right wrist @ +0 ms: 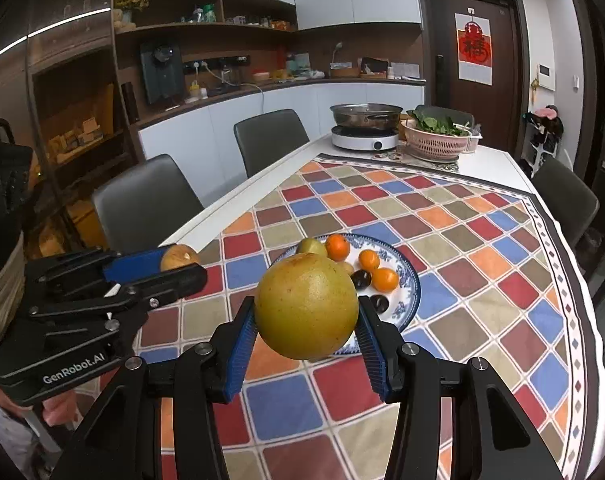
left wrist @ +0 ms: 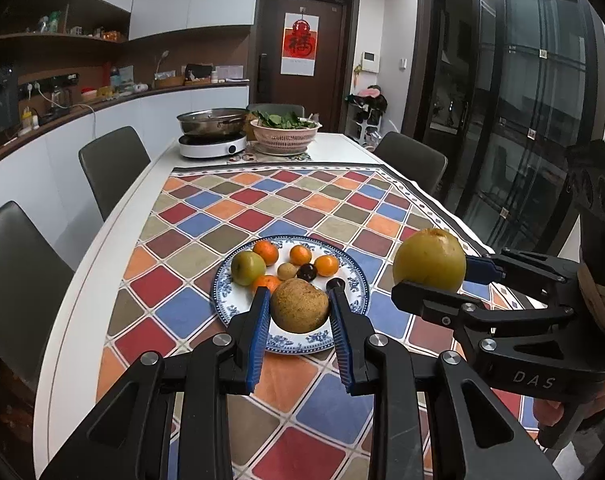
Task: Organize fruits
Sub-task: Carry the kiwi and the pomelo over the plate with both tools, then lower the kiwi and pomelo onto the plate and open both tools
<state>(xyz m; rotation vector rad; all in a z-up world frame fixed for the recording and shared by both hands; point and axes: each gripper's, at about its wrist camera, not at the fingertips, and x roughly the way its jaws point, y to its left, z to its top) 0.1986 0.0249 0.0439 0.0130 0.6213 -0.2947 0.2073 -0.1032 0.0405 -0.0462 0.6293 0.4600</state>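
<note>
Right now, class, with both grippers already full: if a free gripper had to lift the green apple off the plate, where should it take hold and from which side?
Grip the green apple across its widest middle, coming from above with fingers on its left and front sides. It sits at the blue-patterned plate's left edge, with tangerines tight behind and to its right, so only the top and the outer left side look clear.

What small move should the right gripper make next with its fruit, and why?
Probably carry it forward and lower it toward the bare part of the plate. The right gripper is shut on the large yellow-green fruit, held in the air short of the plate, where the smaller fruits already lie.
</note>
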